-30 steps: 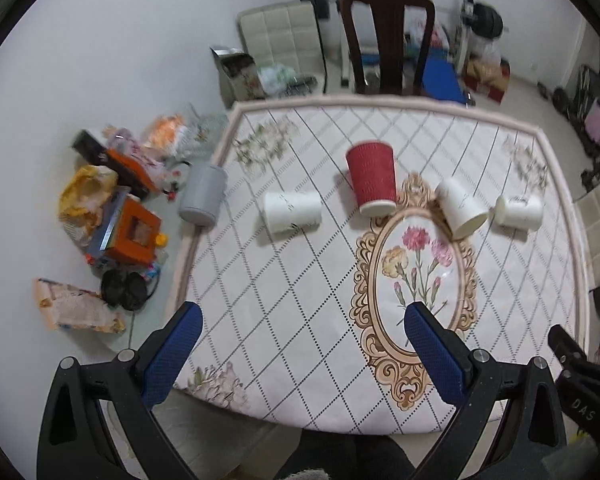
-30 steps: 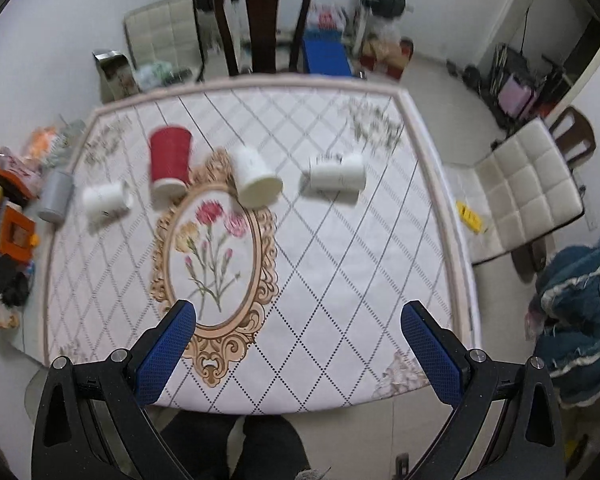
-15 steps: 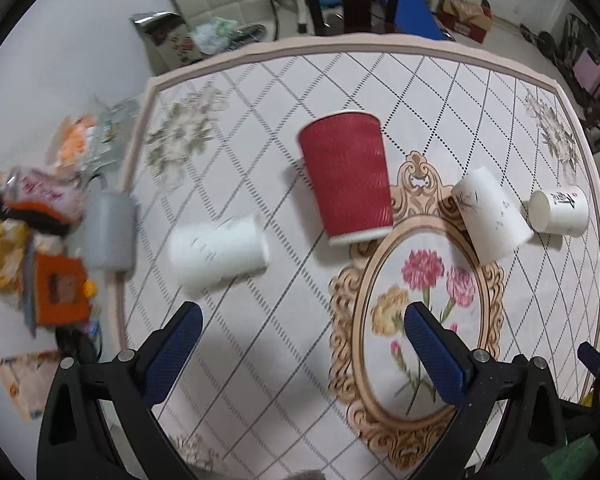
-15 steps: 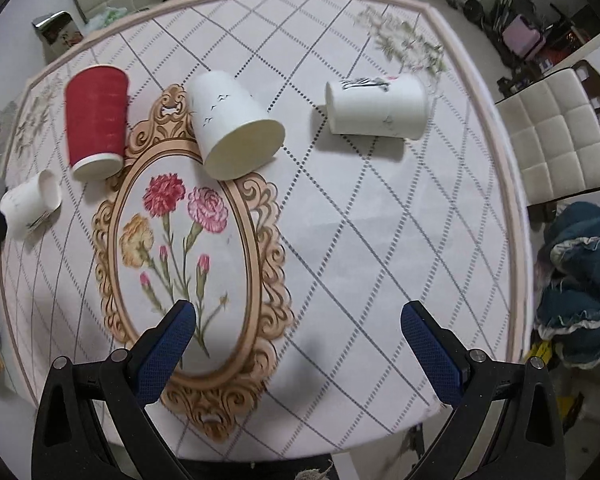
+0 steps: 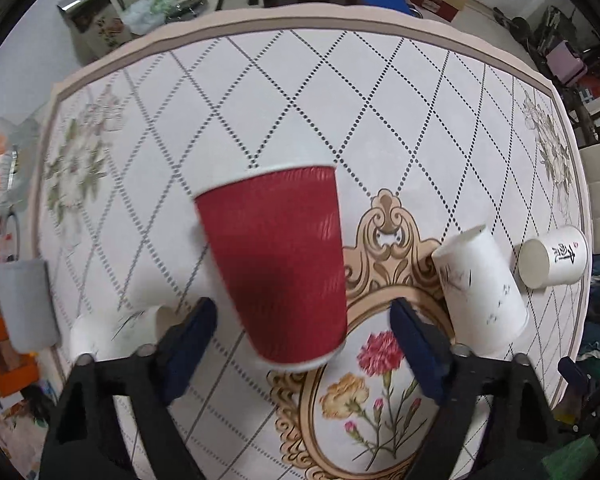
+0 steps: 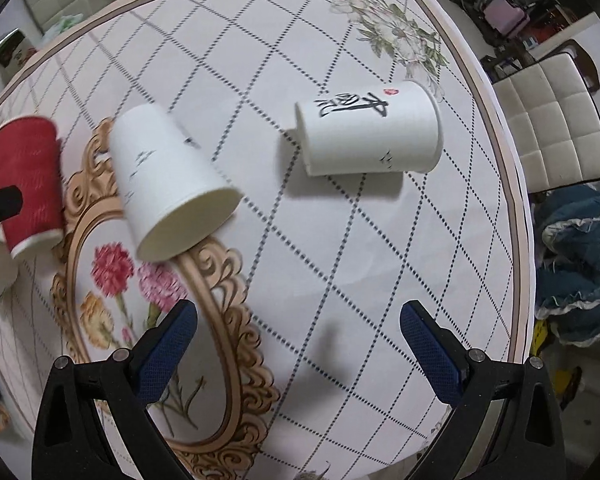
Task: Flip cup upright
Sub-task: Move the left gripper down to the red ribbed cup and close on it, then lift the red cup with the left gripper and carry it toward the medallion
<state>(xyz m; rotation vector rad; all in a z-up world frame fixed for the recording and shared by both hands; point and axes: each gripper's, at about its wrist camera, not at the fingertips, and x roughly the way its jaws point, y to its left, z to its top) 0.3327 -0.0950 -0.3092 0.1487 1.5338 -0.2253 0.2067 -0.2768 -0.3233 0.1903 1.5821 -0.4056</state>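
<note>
A red ribbed paper cup (image 5: 276,264) lies on its side on the table, mouth toward me; it also shows in the right wrist view (image 6: 26,182). My left gripper (image 5: 302,350) is open, its blue fingers either side of the cup's rim, not touching. A white cup with small marks (image 6: 168,186) lies on its side, also in the left wrist view (image 5: 480,288). A white cup with black calligraphy (image 6: 370,130) lies on its side farther right. My right gripper (image 6: 298,354) is open and empty above the cloth, short of both white cups.
A fourth white cup (image 5: 120,330) lies by the left finger. The patterned tablecloth (image 6: 340,260) covers the table. A grey cylinder (image 5: 26,306) and clutter sit off the left edge. White padded chairs (image 6: 552,128) and a blue cloth heap (image 6: 580,264) stand to the right.
Both grippers have moved forward and down toward the table. The red cup now sits between the left gripper's fingers; the white cups are nearer to the right gripper. No cup has moved.
</note>
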